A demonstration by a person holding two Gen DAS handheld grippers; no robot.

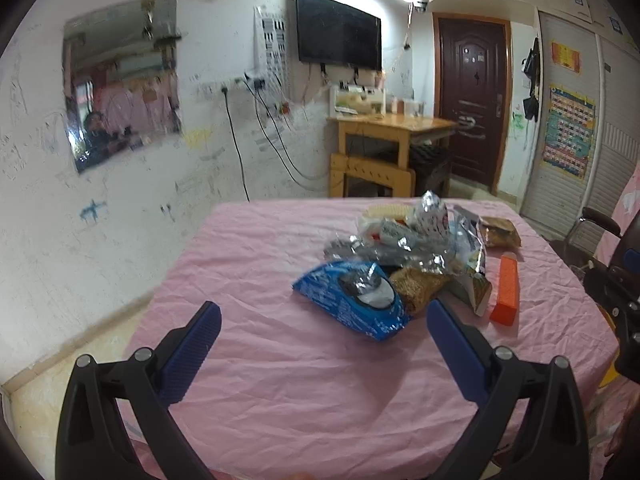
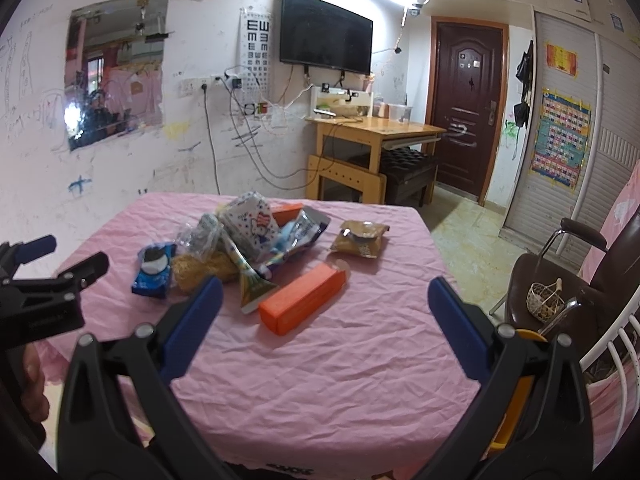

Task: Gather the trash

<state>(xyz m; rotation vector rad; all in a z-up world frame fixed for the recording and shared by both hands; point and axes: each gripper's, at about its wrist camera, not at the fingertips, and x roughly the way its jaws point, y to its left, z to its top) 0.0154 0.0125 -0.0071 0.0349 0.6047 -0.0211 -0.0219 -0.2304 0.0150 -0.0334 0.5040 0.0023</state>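
A pile of trash lies on the pink tablecloth [image 1: 280, 380]: a blue cookie wrapper [image 1: 352, 300], crumpled silver foil wrappers [image 1: 400, 244], brown snack packets [image 1: 500, 232] and an orange box [image 1: 507, 290]. My left gripper [image 1: 324, 322] is open and empty, just short of the blue wrapper. In the right wrist view the orange box [image 2: 302, 302] lies nearest, with the blue wrapper [image 2: 154, 270], a Hello Kitty pack [image 2: 252, 220] and a brown packet [image 2: 360, 238] behind. My right gripper [image 2: 324, 300] is open and empty, above the cloth before the box.
The left gripper [image 2: 44, 276] shows at the left edge of the right wrist view. A brown chair [image 2: 560, 280] holding a small basket [image 2: 544, 300] stands right of the table. A wooden desk [image 2: 372, 140], door [image 2: 464, 100] and wall TV [image 2: 326, 32] are behind.
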